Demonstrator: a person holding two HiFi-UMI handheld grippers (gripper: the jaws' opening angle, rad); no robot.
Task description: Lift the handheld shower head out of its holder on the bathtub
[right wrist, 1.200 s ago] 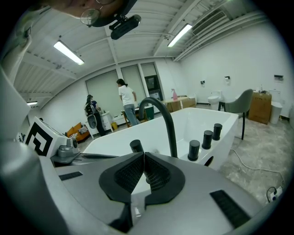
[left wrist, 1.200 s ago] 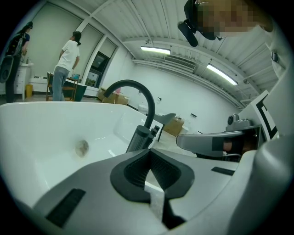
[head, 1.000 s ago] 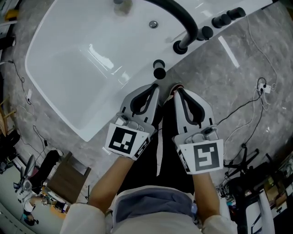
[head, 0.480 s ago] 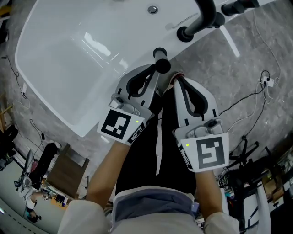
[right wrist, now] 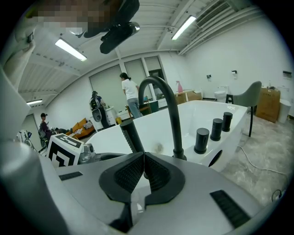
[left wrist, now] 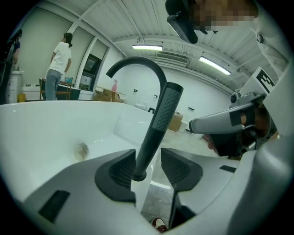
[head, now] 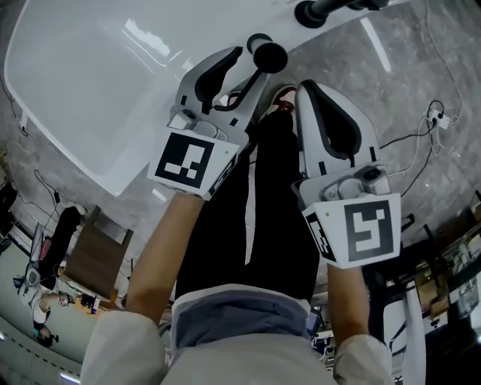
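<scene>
Since a second ago: both grippers nearer the tub rim; left gripper point(left wrist: 147, 169) gone from shut to wide, jaws opening now. Shower head point(left wrist: 159, 120) seated in holder point(left wrist: 139, 176) on bathtub point(head: 83, 90) rim, long axis near upright, leaning right. Handle between left pads, close by the left one, not gripped. Right gripper point(right wrist: 143, 170) shut, empty, farther off. Likely next: close, lift along axis.

Head view: shower head point(head: 268, 56) hidden below its top by my left gripper point(head: 249, 66), jaws opening around it; faucet spout point(head: 319, 10) cut by top edge. Right gripper view: my right gripper point(right wrist: 144, 160) hides the shower head's foot.
</scene>
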